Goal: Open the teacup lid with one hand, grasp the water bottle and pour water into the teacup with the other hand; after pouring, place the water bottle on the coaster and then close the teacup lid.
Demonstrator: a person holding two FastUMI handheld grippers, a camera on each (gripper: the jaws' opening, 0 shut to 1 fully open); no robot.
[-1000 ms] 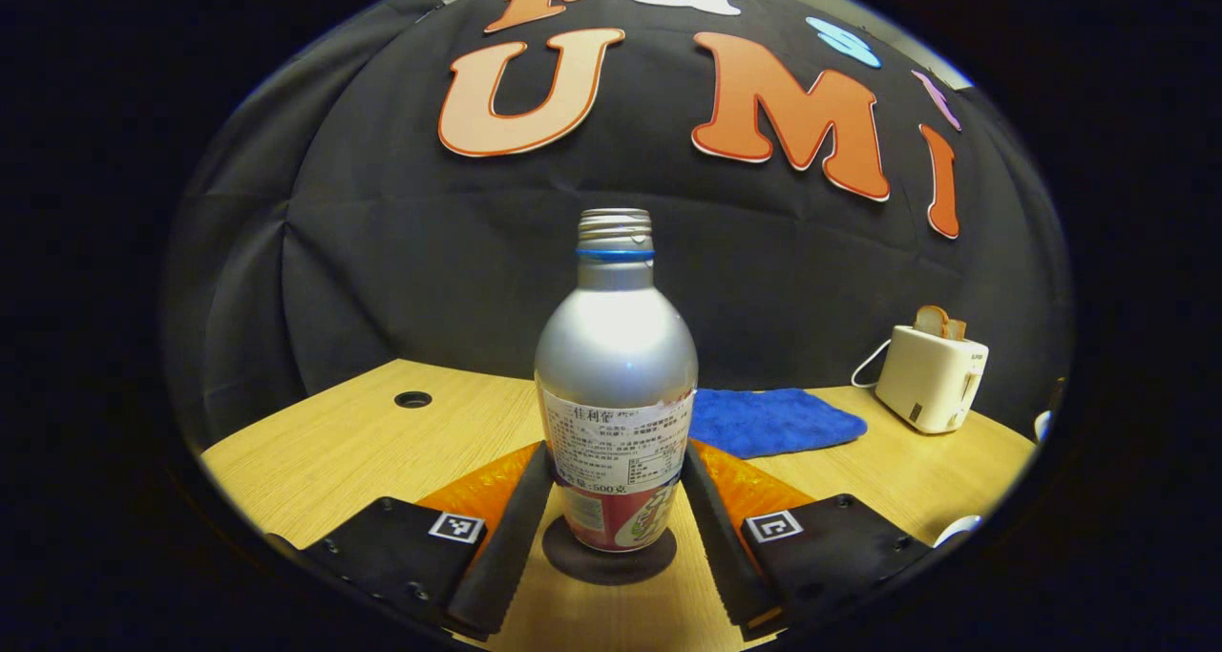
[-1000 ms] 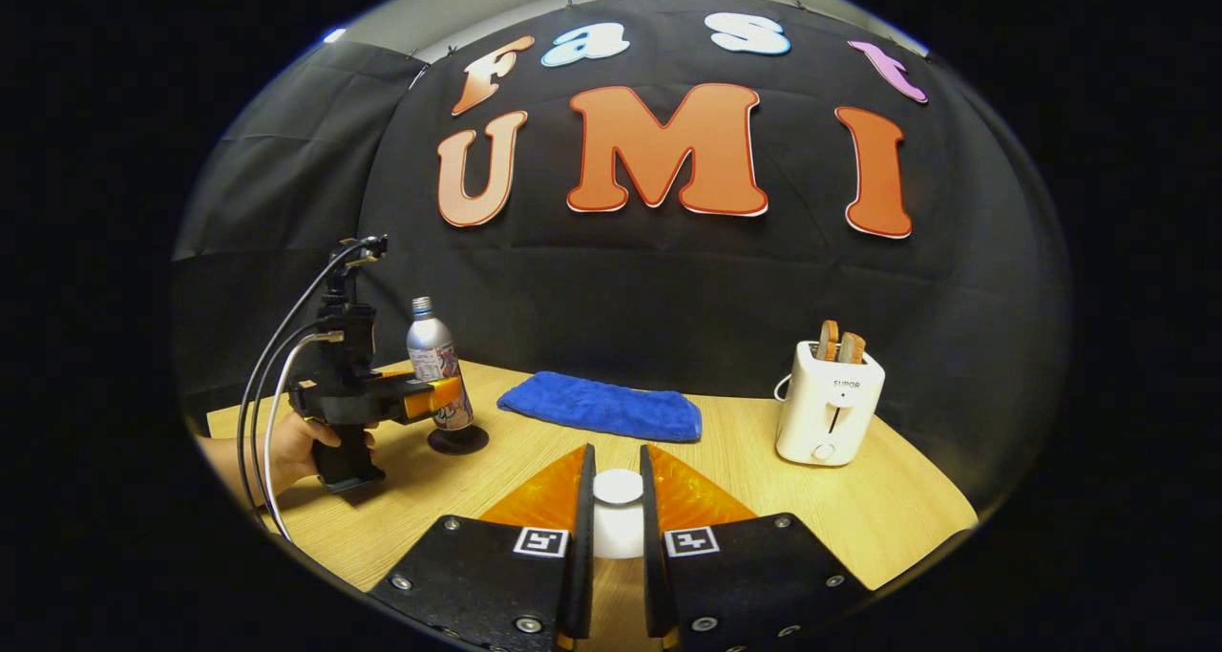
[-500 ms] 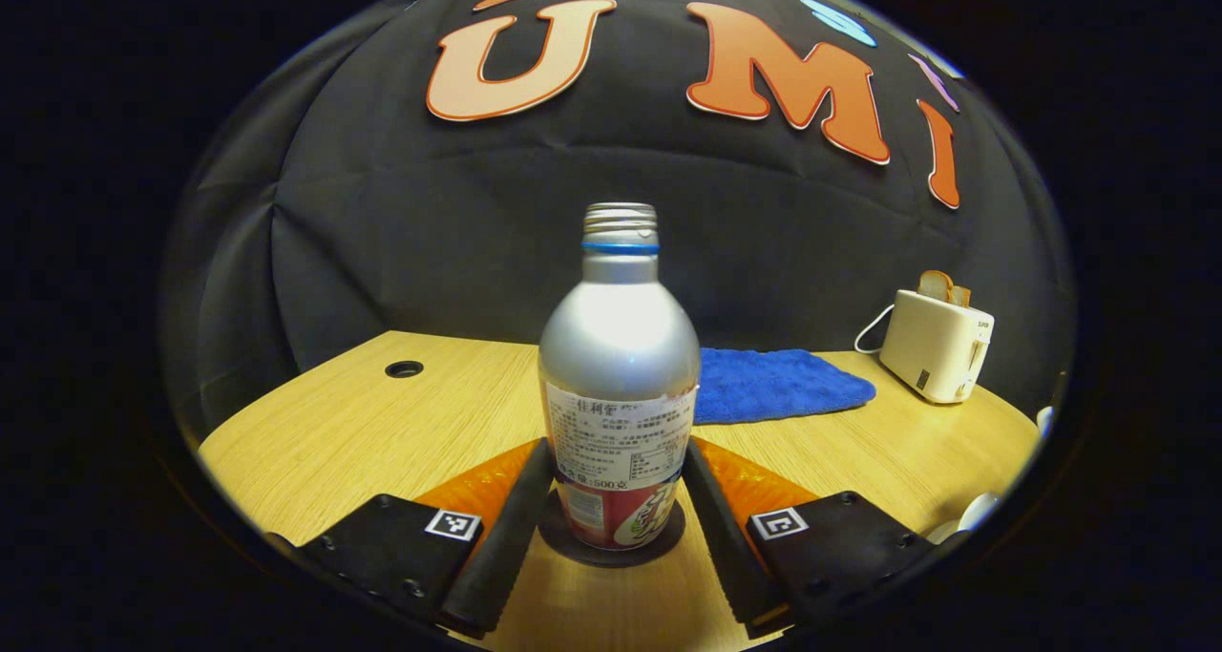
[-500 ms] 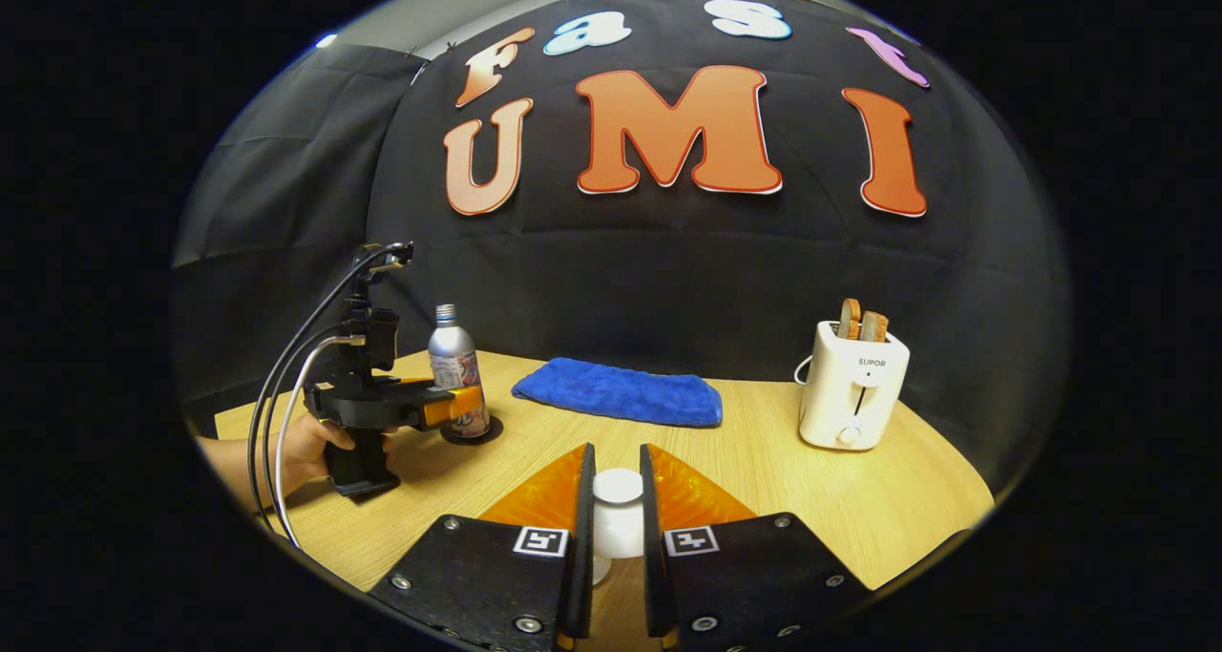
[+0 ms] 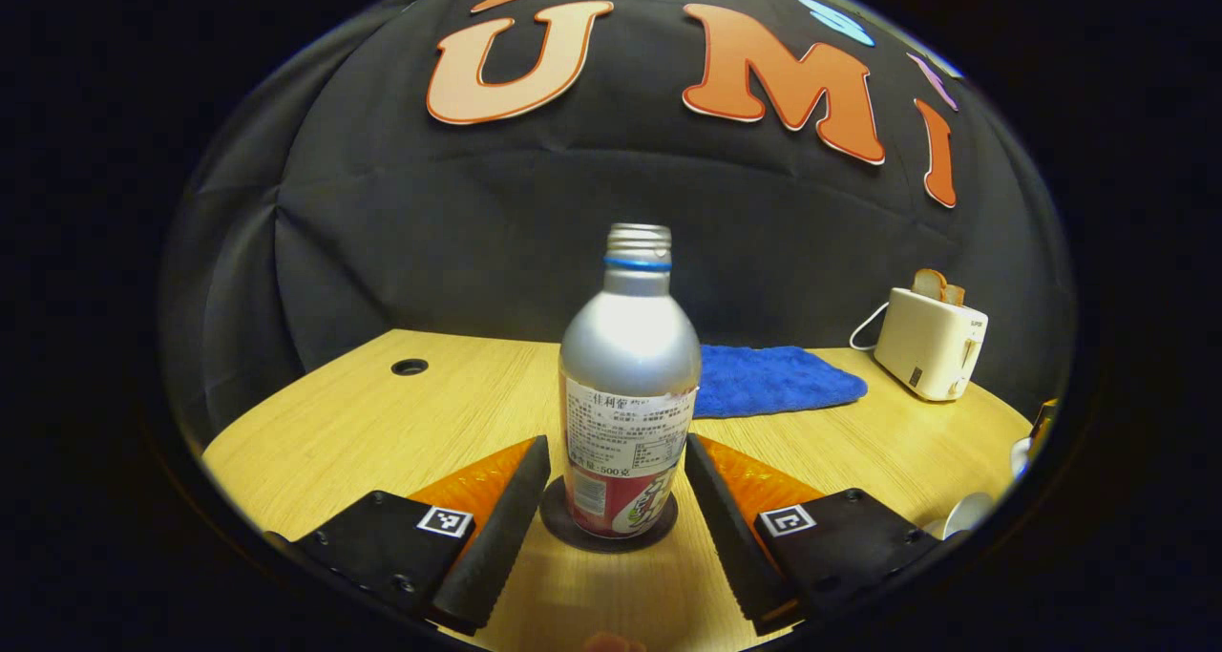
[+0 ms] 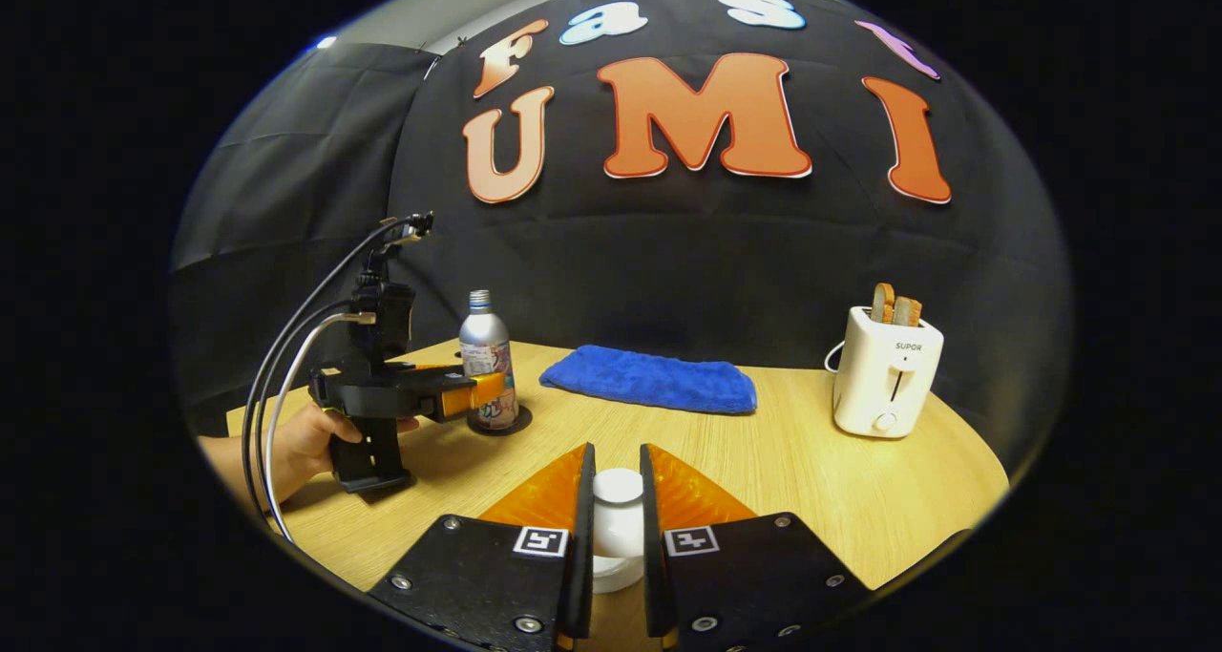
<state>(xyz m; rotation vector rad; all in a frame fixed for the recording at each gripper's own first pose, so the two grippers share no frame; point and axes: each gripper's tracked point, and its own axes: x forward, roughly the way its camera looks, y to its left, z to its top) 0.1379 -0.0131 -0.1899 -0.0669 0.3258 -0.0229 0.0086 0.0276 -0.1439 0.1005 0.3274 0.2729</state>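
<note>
Left gripper: spread wide, a clear gap on each side of the water bottle, nothing clasped. Bottle upright straight ahead between the two fingers, uncapped, seated on the dark round coaster on the wooden table. Beyond the bottle and off to the right, a blue towel lying flat; farther right, a white toaster with bread slices standing in its slots. Far at the lower right edge, a glimpse of something white, too cut off to name.

Right gripper: narrowed onto the white knob of the teacup lid, both fingers pressed against its sides. Whether the lid sits on the cup or hangs clear of it: cannot tell, the cup hidden below. Ahead and well to the left, the other gripper held level by a hand, cables looping up behind it, its fingers flanking the lower part of the bottle on its coaster. Straight ahead, the towel; to the right, the toaster.
</note>
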